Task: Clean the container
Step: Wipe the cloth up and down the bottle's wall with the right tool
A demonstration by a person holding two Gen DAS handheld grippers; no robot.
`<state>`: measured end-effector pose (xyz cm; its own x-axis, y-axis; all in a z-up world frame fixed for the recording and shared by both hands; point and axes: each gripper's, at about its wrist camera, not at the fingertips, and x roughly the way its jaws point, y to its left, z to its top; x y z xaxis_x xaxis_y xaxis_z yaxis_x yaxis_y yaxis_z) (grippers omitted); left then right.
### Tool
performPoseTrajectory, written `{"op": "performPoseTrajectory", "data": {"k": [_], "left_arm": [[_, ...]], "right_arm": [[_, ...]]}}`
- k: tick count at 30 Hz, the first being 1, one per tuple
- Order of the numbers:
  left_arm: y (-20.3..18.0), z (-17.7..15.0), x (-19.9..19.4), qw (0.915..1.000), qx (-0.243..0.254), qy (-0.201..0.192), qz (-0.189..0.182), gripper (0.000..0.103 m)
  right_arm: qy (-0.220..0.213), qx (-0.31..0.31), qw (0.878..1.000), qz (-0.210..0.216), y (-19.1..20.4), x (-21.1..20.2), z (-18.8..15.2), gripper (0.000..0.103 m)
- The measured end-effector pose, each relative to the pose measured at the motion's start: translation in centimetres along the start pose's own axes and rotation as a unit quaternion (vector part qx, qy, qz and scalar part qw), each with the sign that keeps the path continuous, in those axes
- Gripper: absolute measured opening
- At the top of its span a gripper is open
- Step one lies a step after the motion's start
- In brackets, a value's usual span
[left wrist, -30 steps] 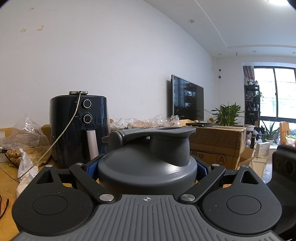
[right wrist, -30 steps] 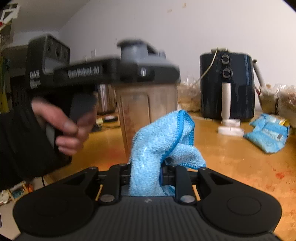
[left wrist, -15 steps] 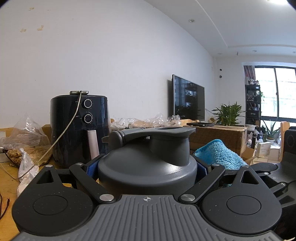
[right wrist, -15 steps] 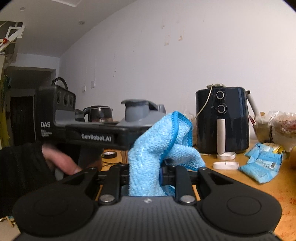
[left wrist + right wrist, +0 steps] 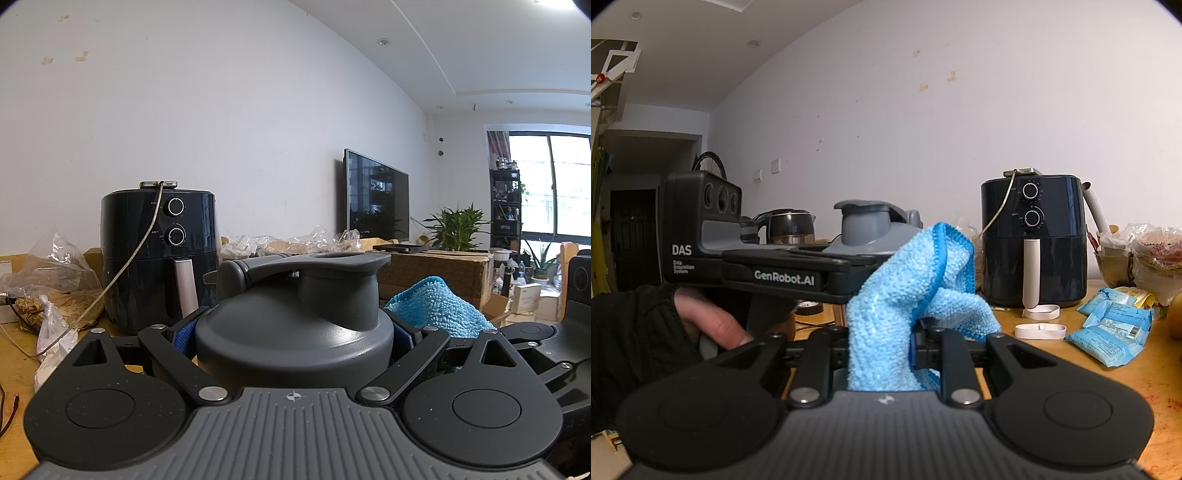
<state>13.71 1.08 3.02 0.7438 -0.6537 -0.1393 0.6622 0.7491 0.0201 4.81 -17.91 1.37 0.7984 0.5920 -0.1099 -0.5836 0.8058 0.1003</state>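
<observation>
Left wrist cam: left gripper (image 5: 294,332) clamped on container (image 5: 295,325) lid. Right gripper (image 5: 882,347) pinching blue cloth (image 5: 912,291), just beside container.

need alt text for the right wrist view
The right claw pinches a blue cloth raised beside the grey-lidded container, which the left claw holds. A black air fryer stands behind on the wooden table.

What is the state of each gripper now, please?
Left gripper: closed on the grey-lidded container.
Right gripper: closed on the blue cloth.
</observation>
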Motion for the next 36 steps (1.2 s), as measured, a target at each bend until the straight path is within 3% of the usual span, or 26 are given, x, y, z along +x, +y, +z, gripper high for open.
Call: {"op": "performPoseTrajectory", "data": {"k": [13,36], "left_arm": [[0.0,0.1,-0.1,1.0000,0.001,0.000,0.000,0.095],[-0.1,0.1,-0.1,1.0000,0.001,0.000,0.001,0.095]], "right_arm": [[0.026,-0.012,1.000,-0.001,-0.2,0.4,-0.3,0.017],[0.166,-0.025,0.986,0.002,-0.5,3.5,-5.5,0.017]]}}
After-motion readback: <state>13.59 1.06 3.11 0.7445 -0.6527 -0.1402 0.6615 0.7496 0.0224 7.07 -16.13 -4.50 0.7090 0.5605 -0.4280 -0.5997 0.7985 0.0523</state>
